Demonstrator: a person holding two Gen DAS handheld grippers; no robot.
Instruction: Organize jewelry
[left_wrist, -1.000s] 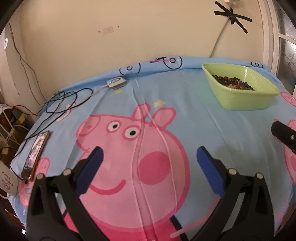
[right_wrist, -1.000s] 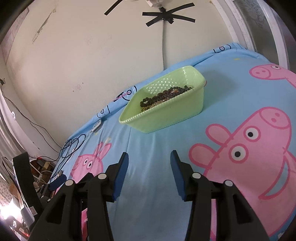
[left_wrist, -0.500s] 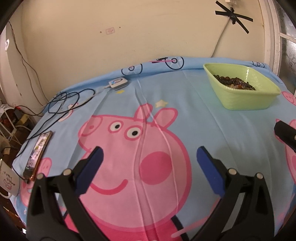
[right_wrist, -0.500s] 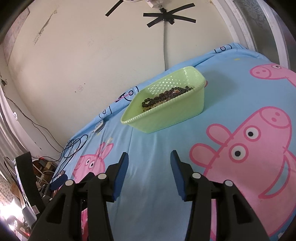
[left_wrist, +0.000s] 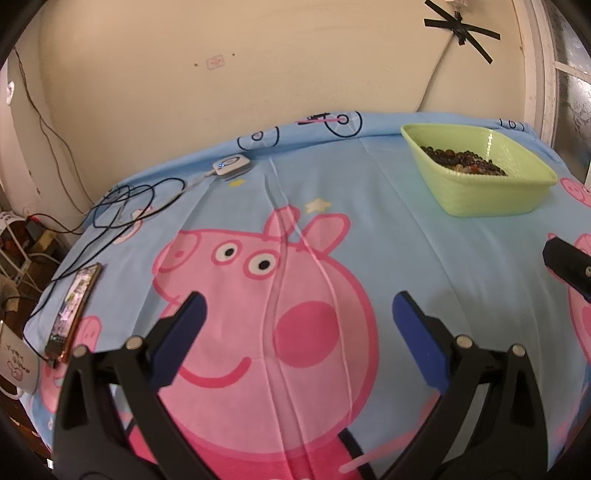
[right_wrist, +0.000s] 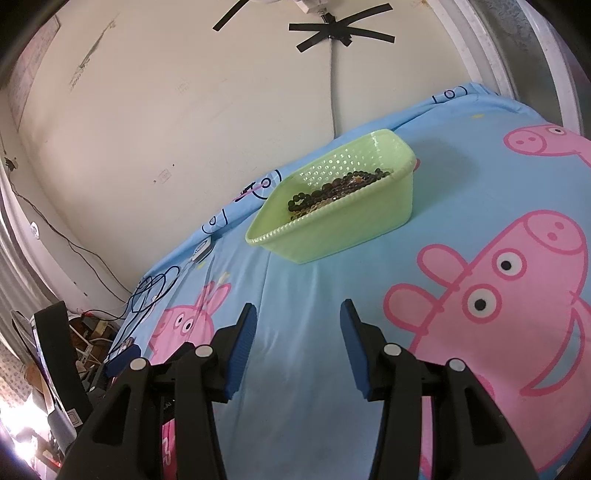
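- Currently beaded jewelry (right_wrist: 338, 190) lies heaped in green basket (right_wrist: 351, 225), far side of sheet (left_wrist: 406, 229).
- Right gripper (right_wrist: 297, 332) part-open, empty, well short.
- Left gripper (left_wrist: 295, 314) wide, empty.
- Judged: pre-reach; next, enter basket, pinch one strand.

The right gripper (right_wrist: 297, 325) hovers over a blue cartoon-pig bedsheet (right_wrist: 436, 206), its blue-padded jaws spread apart with nothing between them. Beyond it sits a pale green basket (right_wrist: 343, 225) holding a heap of dark beaded jewelry (right_wrist: 336, 186). Further left, tangled black cables (right_wrist: 153, 291) lie on the sheet near the wall (right_wrist: 184, 103).
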